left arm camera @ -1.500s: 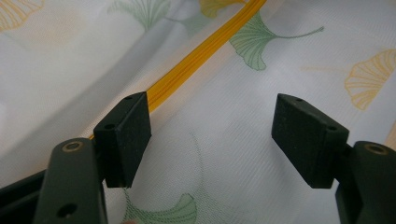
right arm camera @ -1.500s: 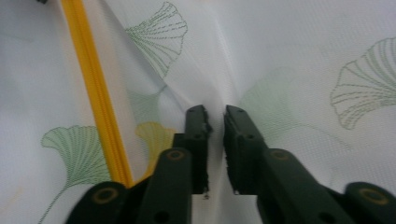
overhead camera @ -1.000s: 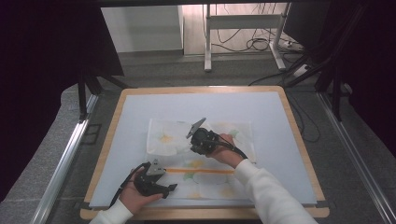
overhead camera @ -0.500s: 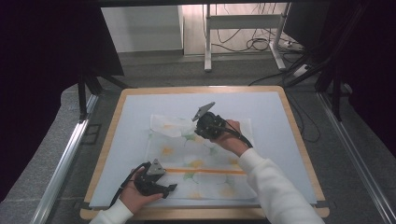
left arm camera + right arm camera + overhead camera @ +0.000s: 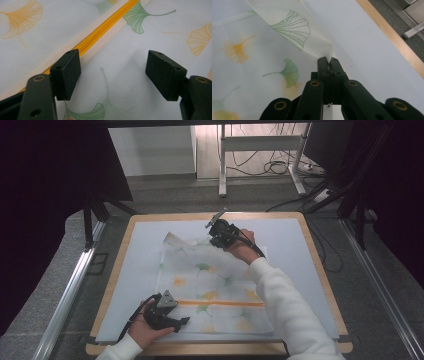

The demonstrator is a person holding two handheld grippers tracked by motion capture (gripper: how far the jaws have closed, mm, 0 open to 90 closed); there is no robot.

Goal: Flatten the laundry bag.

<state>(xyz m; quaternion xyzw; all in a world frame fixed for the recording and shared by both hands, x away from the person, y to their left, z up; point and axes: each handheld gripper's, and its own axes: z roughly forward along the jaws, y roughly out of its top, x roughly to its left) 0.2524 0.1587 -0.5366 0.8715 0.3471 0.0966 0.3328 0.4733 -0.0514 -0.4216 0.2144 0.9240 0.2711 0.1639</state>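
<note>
— So, where's the bag [image 5: 215, 285] right now?

— Flat on the mat [image 5: 142, 240], mostly. It's a white mesh bag printed with yellow and green leaves, spread across the middle of the board, with its orange zipper [image 5: 220, 303] running across the near part.

— And your right gripper [image 5: 216, 227]?

— I've got it at the far edge of the bag, jaws pressed tight together on a corner [image 5: 322, 51] of the mesh. From the right gripper view the cloth rises out of the jaw tips and folds back over the rest of the bag, so that corner is lifted off the mat while the rest lies flat.

— What about the left gripper [image 5: 172, 320]?

— That one is at the near left corner of the bag, held low in my left hand [image 5: 145, 332]. Its jaws stand wide apart with nothing between them. In the left gripper view they sit just above the mesh, the zipper [image 5: 105, 27] passing right behind the left pad [image 5: 68, 73]. I can't tell whether the pads touch the cloth.

— Anything else on the table [image 5: 320, 265]?

— Just the pale mat inside the wooden rim, with the bag on top.
</note>
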